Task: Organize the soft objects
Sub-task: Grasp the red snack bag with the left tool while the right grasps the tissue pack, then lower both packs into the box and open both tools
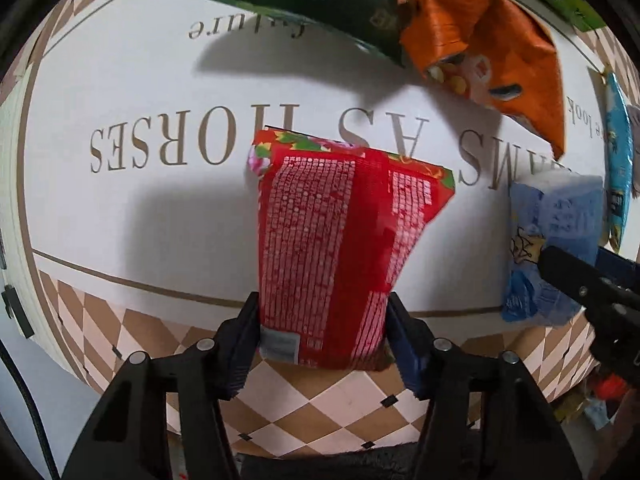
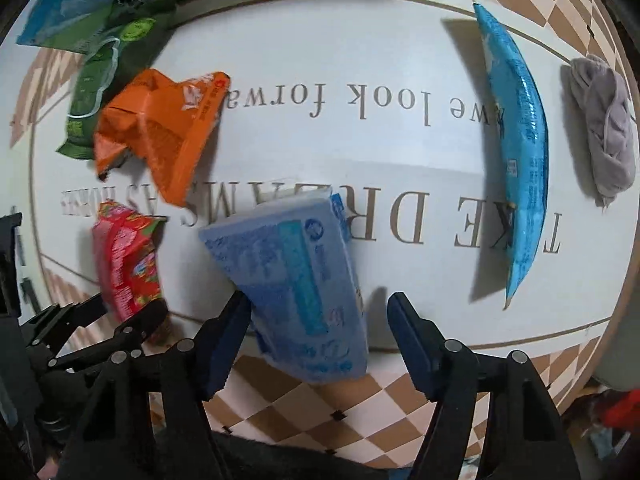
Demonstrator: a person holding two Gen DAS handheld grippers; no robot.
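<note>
Over the tabletop [image 1: 120, 216]: left gripper [image 1: 322, 344] angled down, jaws clamped on red packet [image 1: 332, 240]. Right gripper [image 2: 318, 344] jaws wide apart, blue tissue pack [image 2: 296, 280] between, touching left one only.

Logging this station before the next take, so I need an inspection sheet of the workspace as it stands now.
Surface: printed mat with checkered border.
Job's things: red packet; blue tissue pack; orange bag, crumpled; green wipes pack; long blue pouch; grey cloth.
Clutter: nothing seen.
Grippers: left gripper shut on red packet; right gripper open, one finger beside the tissue pack.
Cables: black cable at left edge.
Surroundings: blurred items off the mat's right.
</note>
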